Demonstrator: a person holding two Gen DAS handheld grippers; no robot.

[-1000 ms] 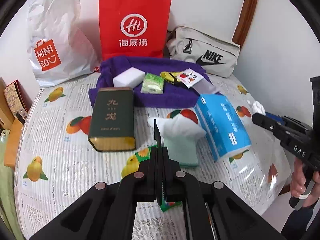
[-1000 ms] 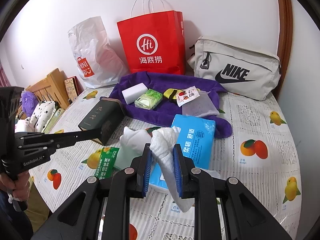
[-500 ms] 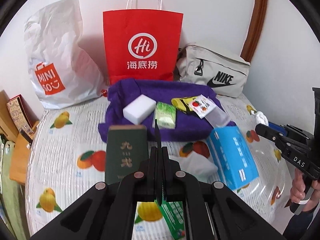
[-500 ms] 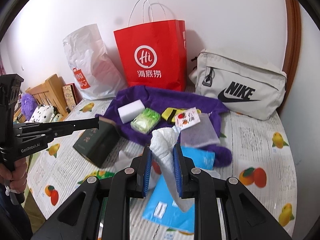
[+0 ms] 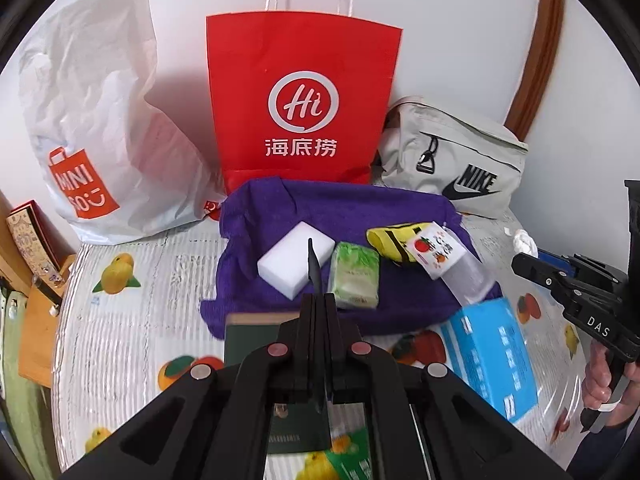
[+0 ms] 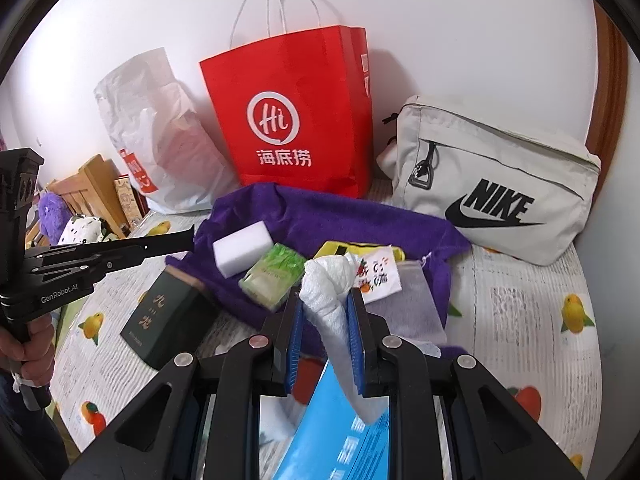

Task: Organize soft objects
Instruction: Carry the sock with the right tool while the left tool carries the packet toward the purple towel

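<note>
Right tongs (image 6: 323,300), clamped on the white cloth (image 6: 330,292), should keep squeezing until above the purple towel (image 6: 304,216) at centre frame; left tongs (image 5: 314,264) are together, empty.

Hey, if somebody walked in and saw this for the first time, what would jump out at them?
First the bright red paper bag standing against the wall at the back of the table, with a white Miniso bag to its left and a grey Nike bag to its right. Next, the purple towel in front of it, carrying small items. Close up, the right hand-held gripper is clamped on a white cloth.
</note>
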